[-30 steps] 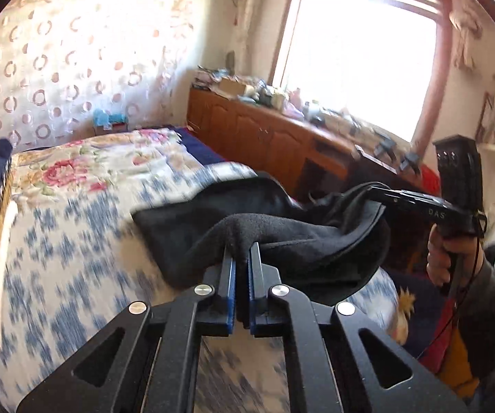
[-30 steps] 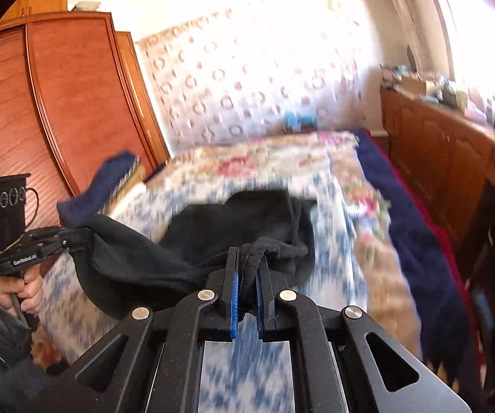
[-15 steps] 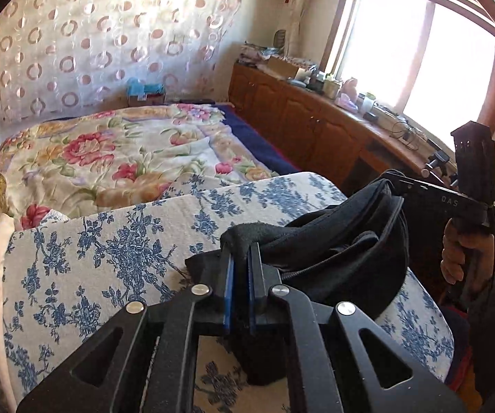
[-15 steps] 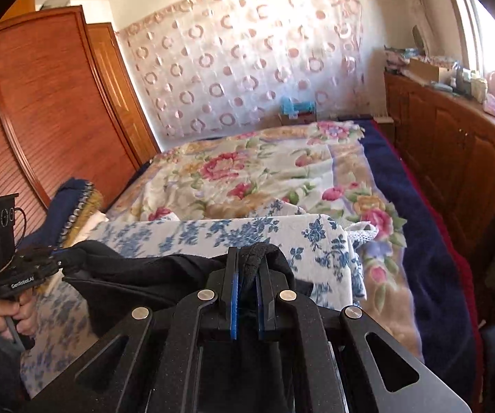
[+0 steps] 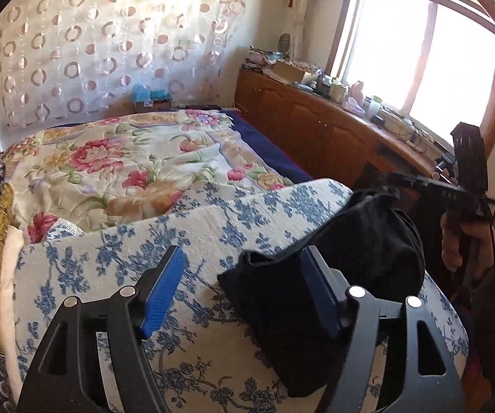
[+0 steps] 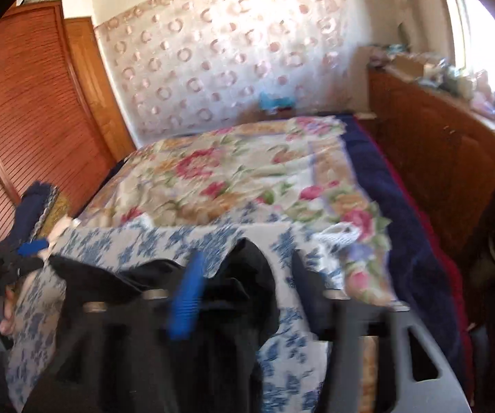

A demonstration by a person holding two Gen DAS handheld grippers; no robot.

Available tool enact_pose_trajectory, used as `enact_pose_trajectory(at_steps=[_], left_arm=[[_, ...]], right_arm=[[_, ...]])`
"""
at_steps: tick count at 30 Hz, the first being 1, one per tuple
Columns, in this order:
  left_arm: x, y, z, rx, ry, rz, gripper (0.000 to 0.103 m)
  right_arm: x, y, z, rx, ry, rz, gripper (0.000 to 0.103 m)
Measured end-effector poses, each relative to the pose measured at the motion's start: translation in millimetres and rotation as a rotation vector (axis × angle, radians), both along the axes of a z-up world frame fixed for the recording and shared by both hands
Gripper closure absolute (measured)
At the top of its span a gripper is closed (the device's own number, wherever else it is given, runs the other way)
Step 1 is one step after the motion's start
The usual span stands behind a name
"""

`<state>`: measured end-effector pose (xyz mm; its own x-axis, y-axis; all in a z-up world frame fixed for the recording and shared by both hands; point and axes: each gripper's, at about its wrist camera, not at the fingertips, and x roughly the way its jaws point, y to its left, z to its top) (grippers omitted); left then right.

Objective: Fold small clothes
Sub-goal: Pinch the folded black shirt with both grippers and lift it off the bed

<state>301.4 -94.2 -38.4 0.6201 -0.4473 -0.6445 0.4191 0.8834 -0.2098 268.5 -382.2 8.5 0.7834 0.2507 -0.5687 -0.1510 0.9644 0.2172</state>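
Now the black garment (image 5: 333,268) lies bunched on the near end of the bed, on the blue-flowered white cover (image 5: 116,261), doubled over itself into a thick, uneven heap with one end running down past the bottom of the left wrist view. The left gripper (image 5: 244,289) has just been opening: its blue pads stand wide apart, the left one over bare cover, the right one at the edge of the cloth and perhaps brushing it, but nothing is pinched between them. The right gripper (image 6: 244,282) has likewise just been opening; its view is blurred, yet the fingers are clearly spread, and a dark fold of the garment rises in the gap between them without being squeezed. So both claws have let go and the cloth rests by its own weight on the cover. As a judgement, one fold looks laid down, bringing the far part of the garment back toward the near edge; the result is lumpy, not flat, so smoothing it and at least one more fold across seem left to do. The person's right hand (image 5: 454,241) shows on the handle at the right of the left view. Beyond the cover lies the floral quilt (image 5: 137,168), then the wooden cabinet (image 5: 319,130) under the bright window.
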Motion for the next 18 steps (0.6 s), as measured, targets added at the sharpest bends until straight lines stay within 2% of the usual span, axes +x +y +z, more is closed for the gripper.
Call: enact_pose_trajectory(at_steps=[3,7,12,15,17,18], left_arm=[[-2,-8,-6,-0.004,0.021,-0.03,0.031],[0,-21,-17,0.011,0.048,-0.079,0.031],[23,-33,-37,0.105,0.068,-0.076,0.031],[35,-30,-45,0.105,0.089,-0.06,0.031],[39,-29,-47,0.101,0.094,-0.053,0.03],[40,-29,-47,0.097,0.094,-0.049,0.03]], right_arm=[[-8,-5,10,0.028,-0.007,-0.002,0.039],[-24,8,12,-0.059,-0.008,0.029,0.039],[-21,25,-9,-0.073,0.085,0.107,0.039],[-11,31,-18,-0.056,0.121,0.129,0.039],[-6,34,-20,-0.026,0.126,0.153,0.06],[-4,34,-20,-0.018,0.127,0.167,0.089]])
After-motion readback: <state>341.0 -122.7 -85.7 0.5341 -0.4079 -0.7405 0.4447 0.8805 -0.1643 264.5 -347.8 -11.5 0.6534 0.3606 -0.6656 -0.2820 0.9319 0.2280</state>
